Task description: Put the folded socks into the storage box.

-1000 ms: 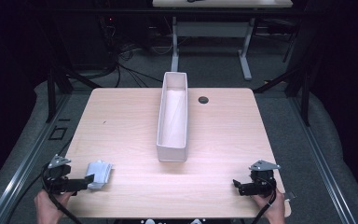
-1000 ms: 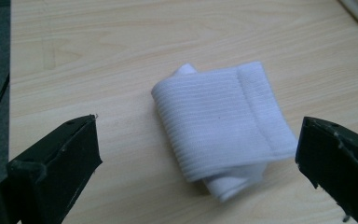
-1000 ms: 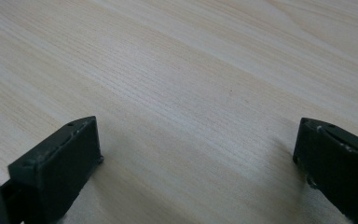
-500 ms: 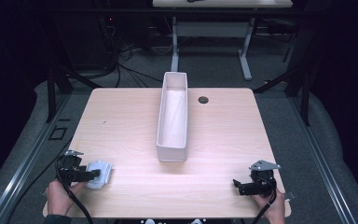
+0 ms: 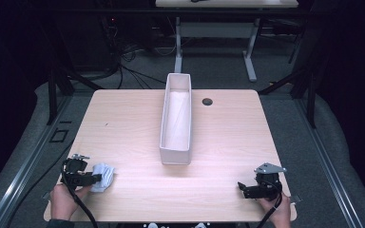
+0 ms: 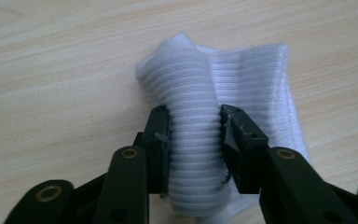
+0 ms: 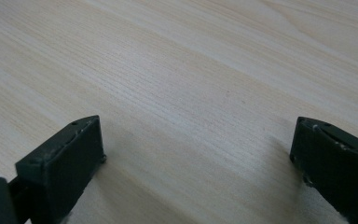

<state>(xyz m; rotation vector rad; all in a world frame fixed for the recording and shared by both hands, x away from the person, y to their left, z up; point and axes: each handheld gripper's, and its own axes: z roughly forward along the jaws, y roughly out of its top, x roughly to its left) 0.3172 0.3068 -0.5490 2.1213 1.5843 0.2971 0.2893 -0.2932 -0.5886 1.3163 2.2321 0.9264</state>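
A white ribbed sock lies crumpled on the wooden table near its front left corner, seen in the high view as a pale bundle, the sock. My left gripper is shut on a raised fold of it, both jaws pressing into the knit. In the high view the left gripper sits just left of the sock, held by a hand. My right gripper rests at the front right of the table; in its own view the right gripper stands open, jaws wide apart over bare wood.
A long narrow white box stands open-topped in the middle of the table, running front to back. A small dark round grommet sits to its right near the far edge. A second desk and cables stand beyond.
My left gripper has moved right onto the sock and closed on a fold of it. The right gripper has stayed where it was.
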